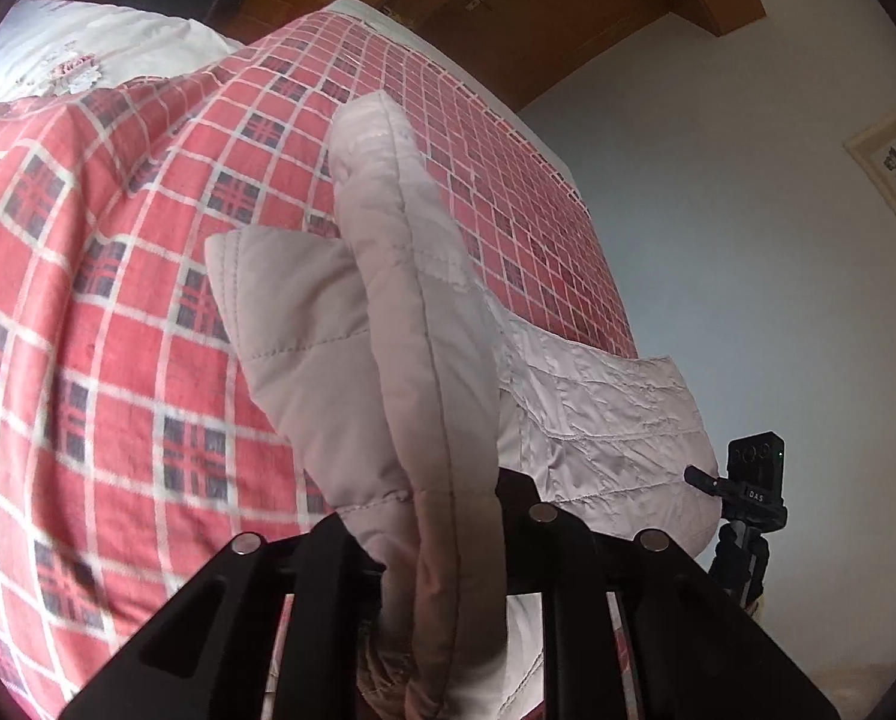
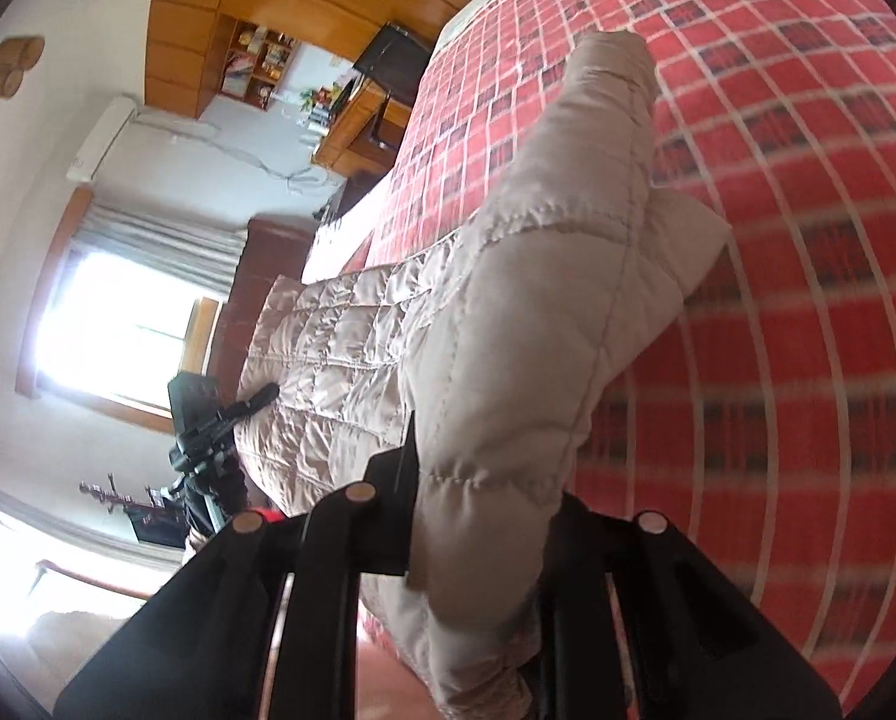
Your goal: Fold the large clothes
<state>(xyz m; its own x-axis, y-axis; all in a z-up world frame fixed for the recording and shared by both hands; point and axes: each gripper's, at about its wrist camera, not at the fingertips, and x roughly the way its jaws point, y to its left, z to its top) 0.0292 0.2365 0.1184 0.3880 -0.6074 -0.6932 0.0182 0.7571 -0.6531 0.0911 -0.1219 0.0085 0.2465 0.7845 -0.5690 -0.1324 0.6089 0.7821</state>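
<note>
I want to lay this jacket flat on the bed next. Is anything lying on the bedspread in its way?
Nothing visible: the plaid bedspread around the quilted jacket lies bare in both views. Both grippers already grip it.

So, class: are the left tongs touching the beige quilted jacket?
Touching. The left wrist view shows the left tongs closed on a fold of the beige quilted jacket, fabric pinched between the fingers.

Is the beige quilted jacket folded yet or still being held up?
Held up, not folded: both hand-held grippers, left and right, pinch the jacket, which hangs bunched above the red checked bedspread.
</note>
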